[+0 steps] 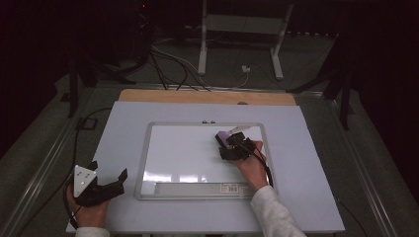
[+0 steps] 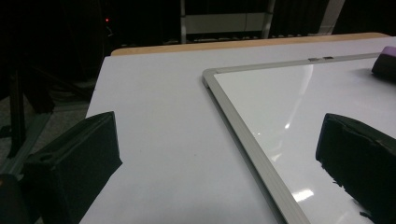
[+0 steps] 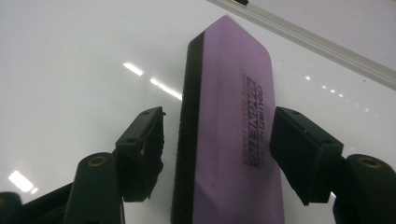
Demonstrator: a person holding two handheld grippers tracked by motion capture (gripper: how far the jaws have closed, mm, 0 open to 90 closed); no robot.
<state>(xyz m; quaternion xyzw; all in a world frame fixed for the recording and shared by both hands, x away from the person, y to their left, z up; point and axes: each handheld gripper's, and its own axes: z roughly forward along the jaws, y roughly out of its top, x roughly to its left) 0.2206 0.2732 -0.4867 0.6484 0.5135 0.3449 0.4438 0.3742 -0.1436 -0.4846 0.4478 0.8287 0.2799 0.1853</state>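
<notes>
Darkness surrounds the work area, where a pale table is seen with a wooden strip along its far edge, and cables and a white metal stand are made out on the floor beyond. A whiteboard with a silver frame is laid flat on the table, its glossy surface marked by reflections of the lights.

A purple whiteboard eraser is found on the whiteboard near its far right corner. It is seen as a long block with a purple top, bevelled at the far end, and a black felt layer underneath along its length. Dark printed lettering is carried lengthwise on the purple face; the words cannot be read reliably. In the high view the eraser is partly covered by the right gripper.

In the right gripper view the jaws of the right gripper are placed on either side of the eraser. A narrow gap is seen between the left pad and the black felt side, and the right pad is seen just beside the purple edge, so the eraser is bracketed but not clamped.

The left gripper is held at the near left part of the table, well apart from the eraser. Its jaws are spread wide with nothing between them, one over the bare table and the other over the whiteboard's edge.
</notes>
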